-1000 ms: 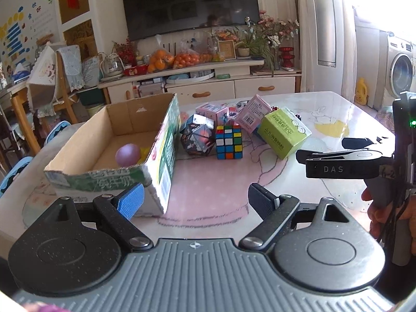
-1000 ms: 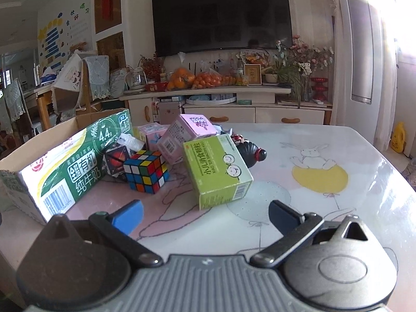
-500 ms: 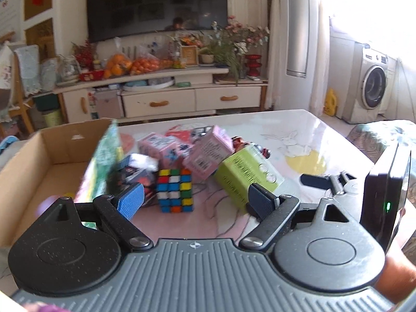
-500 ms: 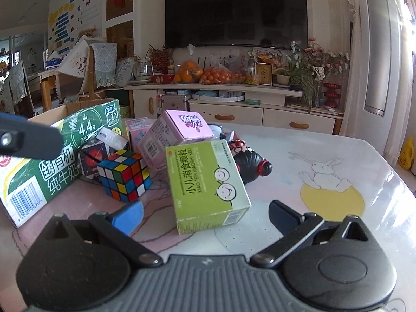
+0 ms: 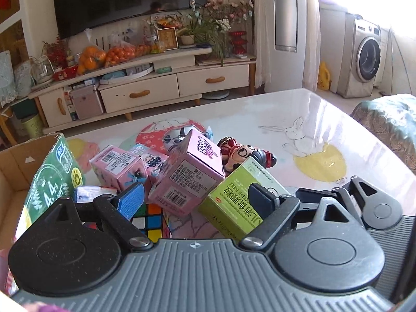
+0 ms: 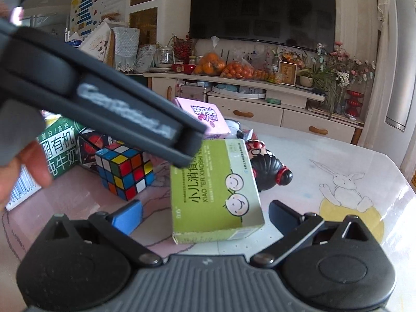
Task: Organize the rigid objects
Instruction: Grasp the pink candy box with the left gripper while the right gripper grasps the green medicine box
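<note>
Two grippers, left [image 5: 193,195] and right [image 6: 205,214], both with jaws spread and empty, hover over a table [image 5: 325,119] whose carton [image 5: 52,182] sits at nine o'clock of the green box [image 6: 215,189], cube [image 6: 124,171] between.

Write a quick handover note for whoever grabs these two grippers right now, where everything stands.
Left gripper: open, holding nothing, above the pile, over the Rubik's cube and tilted pink box.
Right gripper: open, holding nothing, lined up on the green box, jaws either side but not closed.
On the table: green box, cube, tilted pink box, second pink box, doll, all clustered beside the cardboard box.
Done: nothing visibly packed in these views.
Left: probably grasp the green box first, then move the others into the cardboard box.
</note>
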A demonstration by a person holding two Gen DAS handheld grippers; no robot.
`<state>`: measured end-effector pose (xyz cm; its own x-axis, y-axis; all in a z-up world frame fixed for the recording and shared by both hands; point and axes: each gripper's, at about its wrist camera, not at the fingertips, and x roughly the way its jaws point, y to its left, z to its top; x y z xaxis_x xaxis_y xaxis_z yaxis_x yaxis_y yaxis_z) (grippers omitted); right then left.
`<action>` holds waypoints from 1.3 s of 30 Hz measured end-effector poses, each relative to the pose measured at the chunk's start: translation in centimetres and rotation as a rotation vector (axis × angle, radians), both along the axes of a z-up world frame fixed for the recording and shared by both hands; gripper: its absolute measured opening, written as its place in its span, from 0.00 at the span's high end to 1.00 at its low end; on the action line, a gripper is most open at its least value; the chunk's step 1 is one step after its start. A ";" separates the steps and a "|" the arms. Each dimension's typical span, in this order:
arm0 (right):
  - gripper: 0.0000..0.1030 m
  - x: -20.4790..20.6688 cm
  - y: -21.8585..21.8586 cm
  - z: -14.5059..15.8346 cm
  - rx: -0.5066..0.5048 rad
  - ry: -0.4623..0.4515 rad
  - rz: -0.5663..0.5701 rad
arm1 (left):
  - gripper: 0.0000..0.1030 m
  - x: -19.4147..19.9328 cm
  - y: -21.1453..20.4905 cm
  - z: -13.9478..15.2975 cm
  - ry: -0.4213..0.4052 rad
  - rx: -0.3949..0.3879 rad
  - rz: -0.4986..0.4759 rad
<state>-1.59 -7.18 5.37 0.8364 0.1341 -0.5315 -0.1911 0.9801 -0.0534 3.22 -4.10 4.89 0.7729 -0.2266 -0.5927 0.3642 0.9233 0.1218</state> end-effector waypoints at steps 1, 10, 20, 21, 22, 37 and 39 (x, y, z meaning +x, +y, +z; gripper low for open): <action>0.01 0.0 0.1 0.0 -0.005 -0.001 0.005 | 0.00 0.4 -0.3 -0.2 -0.004 0.012 0.001; 0.01 0.6 0.4 -0.3 -0.019 0.031 0.013 | 0.00 4.6 -0.4 -0.6 -0.011 0.012 0.057; 0.01 0.9 0.9 -0.4 -0.016 0.028 0.011 | 0.00 7.2 1.0 -0.8 -0.034 0.049 0.077; 0.01 0.9 0.9 -0.4 -0.014 0.027 0.008 | 0.00 7.3 0.8 -1.0 -0.039 0.059 0.073; 0.01 0.9 0.9 -0.4 -0.014 0.024 0.004 | 0.00 7.4 0.6 -1.1 -0.044 0.069 0.067; 0.28 1.2 -0.4 -0.2 0.009 0.065 -0.043 | 0.00 6.7 -0.2 -2.2 -0.147 0.160 -0.012; 0.29 1.3 -0.7 -0.1 0.018 0.074 -0.055 | 0.00 6.3 -0.1 -2.3 -0.172 0.175 -0.018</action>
<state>-0.33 -7.88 5.23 0.8012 0.0990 -0.5902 -0.1395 0.9900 -0.0233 9.53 -4.21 2.63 0.8626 -0.1466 -0.4841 0.3403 0.8764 0.3409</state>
